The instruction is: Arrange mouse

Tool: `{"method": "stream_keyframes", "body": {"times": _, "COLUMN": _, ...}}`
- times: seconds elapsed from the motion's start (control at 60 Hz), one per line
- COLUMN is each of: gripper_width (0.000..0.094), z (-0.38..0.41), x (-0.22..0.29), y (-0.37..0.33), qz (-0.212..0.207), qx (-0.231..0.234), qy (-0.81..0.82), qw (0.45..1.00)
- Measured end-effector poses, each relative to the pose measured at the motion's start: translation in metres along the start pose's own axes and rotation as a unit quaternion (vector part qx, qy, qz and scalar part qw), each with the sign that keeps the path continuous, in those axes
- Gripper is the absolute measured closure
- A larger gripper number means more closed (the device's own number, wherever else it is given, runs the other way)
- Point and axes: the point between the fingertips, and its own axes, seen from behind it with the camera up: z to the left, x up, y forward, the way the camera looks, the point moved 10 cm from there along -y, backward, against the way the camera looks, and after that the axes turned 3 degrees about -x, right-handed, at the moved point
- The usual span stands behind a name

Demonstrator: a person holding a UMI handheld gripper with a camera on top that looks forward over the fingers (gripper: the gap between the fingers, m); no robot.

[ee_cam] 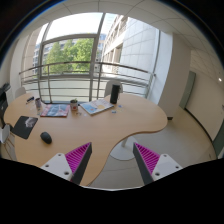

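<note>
The tongs (113, 158) gape wide and empty, well apart from the mouse (46, 137) on the table (120, 118).

Tongs (110, 160) wide apart, empty

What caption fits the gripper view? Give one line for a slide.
Open gripper held high over an office desk, mouse far ahead near the left finger, untouched.

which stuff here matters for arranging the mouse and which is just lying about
For the job: mouse, on the table; gripper, jaws open, holding nothing, well short of it.

Just lying about: magazines, papers, cup, dark speaker.
</note>
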Motion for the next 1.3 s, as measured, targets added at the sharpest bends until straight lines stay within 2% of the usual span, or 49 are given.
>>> {"method": "stream_keyframes", "body": {"times": 0.167, "gripper_width": 0.0089, "z": 0.003, "x": -0.010, "y": -0.006, "qz": -0.008, "qx": -0.036, "qy": 0.009, "qw": 0.999}}
{"method": "stream_keyframes", "body": {"times": 0.35, "gripper_width": 0.0093, "z": 0.058, "x": -0.066, "y": -0.045, "qz": 0.016, "qx": -0.050, "qy": 0.033, "qw": 0.998}}
{"method": "stream_keyframes", "body": {"times": 0.533, "gripper_width": 0.0095, "z": 0.140, "x": -0.130, "y": -0.040, "qz": 0.064, "qx": -0.007, "qy": 0.028, "qw": 0.998}}
{"method": "stream_keyframes", "body": {"times": 0.617, "gripper_width": 0.0093, "z": 0.185, "x": -0.141, "y": -0.028, "qz": 0.069, "qx": 0.025, "qy": 0.014, "qw": 0.997}}
{"method": "stream_keyframes", "body": {"times": 0.9, "gripper_width": 0.0096, "z": 0.331, "x": -0.118, "y": 0.073, "qz": 0.040, "qx": 0.098, "qy": -0.022, "qw": 0.994}}
{"method": "stream_keyframes", "body": {"times": 1.1, "gripper_width": 0.0091, "z": 0.389, "x": -0.099, "y": 0.153, "qz": 0.046, "qx": 0.099, "qy": -0.037, "qw": 0.993}}
{"method": "stream_keyframes", "body": {"times": 1.3, "gripper_width": 0.0092, "z": 0.407, "x": -0.080, "y": 0.195, "qz": 0.044, "qx": 0.100, "qy": -0.043, "qw": 0.993}}
